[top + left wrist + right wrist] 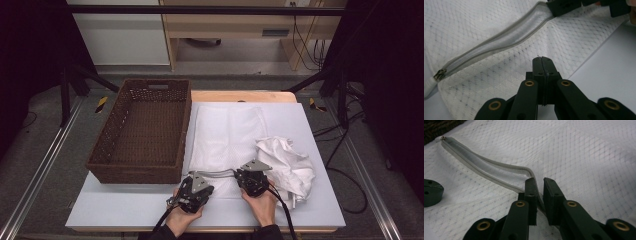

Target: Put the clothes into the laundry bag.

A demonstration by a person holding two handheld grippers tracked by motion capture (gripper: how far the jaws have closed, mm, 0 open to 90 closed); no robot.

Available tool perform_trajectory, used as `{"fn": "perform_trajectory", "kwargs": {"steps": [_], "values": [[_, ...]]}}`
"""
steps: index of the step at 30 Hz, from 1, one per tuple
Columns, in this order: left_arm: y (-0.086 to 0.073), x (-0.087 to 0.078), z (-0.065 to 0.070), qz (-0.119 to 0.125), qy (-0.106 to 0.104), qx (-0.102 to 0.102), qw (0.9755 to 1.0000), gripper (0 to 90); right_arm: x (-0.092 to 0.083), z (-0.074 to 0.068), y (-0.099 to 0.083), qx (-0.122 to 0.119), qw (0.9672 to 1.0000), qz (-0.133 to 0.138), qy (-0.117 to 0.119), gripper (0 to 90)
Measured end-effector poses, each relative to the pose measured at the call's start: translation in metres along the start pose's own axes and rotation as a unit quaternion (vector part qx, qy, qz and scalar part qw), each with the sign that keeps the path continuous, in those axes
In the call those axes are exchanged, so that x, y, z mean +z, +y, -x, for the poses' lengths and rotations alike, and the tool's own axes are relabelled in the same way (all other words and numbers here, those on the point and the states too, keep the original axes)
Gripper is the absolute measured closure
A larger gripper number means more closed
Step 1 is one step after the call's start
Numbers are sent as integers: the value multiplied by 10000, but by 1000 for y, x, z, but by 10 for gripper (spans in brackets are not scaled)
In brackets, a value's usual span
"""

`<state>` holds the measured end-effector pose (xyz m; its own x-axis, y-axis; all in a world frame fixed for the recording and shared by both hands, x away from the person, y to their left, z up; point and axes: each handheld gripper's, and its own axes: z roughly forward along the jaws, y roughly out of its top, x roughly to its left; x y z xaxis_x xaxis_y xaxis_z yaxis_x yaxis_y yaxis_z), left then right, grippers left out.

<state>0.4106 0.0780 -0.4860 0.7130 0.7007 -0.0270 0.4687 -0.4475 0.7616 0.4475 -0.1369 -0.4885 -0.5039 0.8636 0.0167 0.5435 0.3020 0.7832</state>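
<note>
**White mesh bag gripped at its zipper beside an unfilled basket**

White board formed the surface [125, 207], and at its left stood the brown wicker basket [141, 131], with nothing visible inside it. Just right of the basket lay the flat white mesh laundry bag [225, 135]; whether anything was in it could not be told. A crumpled white cloth [287, 165] sat on the bag's right edge, outside both containers. Along the bag's near edge ran the zipper [499, 43], its metal pull [439, 73] at one end. The right gripper [539, 182] had its jaws clenched on the zipper band's edge. The left gripper [542, 58] rested over the mesh, jaws pressed together; whether they pinched any mesh could not be told.
</note>
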Motion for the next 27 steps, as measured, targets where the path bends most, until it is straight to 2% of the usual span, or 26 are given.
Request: {"fn": "perform_trajectory", "kwargs": {"steps": [1, 5, 8, 10, 13, 16, 17, 18, 20, 21, 23, 24, 25, 26, 27], "values": [[0, 0, 0, 0, 4, 14, 10000, 895, -2, 0, 1, -53, 9999, 42, -98, 892], [4, 0, 0, -106, -24, 51, 9999, 884, -10, 1, 4, -29, 9996, 260, -128, 895], [10, -2, 1, -40, 7, 98, 9999, 866, -16, 1, 8, -93, 9990, 400, -165, 895], [18, -5, 2, 40, 58, 184, 9998, 850, -22, 0, 11, -120, 9981, 577, -203, 896], [34, -12, 0, 202, 247, 328, 9989, 810, -29, 2, 14, -133, 9969, 750, -176, 895], [53, -12, -5, 348, 360, 368, 9981, 693, -35, 4, 15, -131, 9958, 903, -117, 895], [59, -10, -6, 343, 325, 409, 9980, 693, -35, 4, 15, -131, 9958, 903, -117, 895], [66, -6, -6, 315, 355, 501, 9976, 642, -37, 4, 16, -138, 9953, 952, -87, 894], [74, 3, -6, 209, 408, 665, 9967, 627, -38, 5, 16, -146, 9952, 964, -58, 894], [76, 8, -7, 166, 432, 680, 9966, 620, -39, 4, 17, -158, 9950, 988, -46, 894], [79, 17, -9, 122, 362, 604, 9974, 630, -41, 5, 17, -148, 9945, 1035, 9, 894], [78, 24, -11, 93, 246, 528, 9983, 673, -42, 5, 17, -154, 9942, 1062, 43, 893], [78, 24, -11, 93, 246, 528, 9983, 714, -42, 5, 17, -154, 9942, 1062, 43, 893], [77, 27, -11, 17, 218, 534, 9983, 714, -43, 6, 17, -149, 9941, 1071, 51, 893], [76, 28, -11, -30, 208, 545, 9983, 778, -43, 7, 16, -139, 9942, 1064, 79, 892]]}}
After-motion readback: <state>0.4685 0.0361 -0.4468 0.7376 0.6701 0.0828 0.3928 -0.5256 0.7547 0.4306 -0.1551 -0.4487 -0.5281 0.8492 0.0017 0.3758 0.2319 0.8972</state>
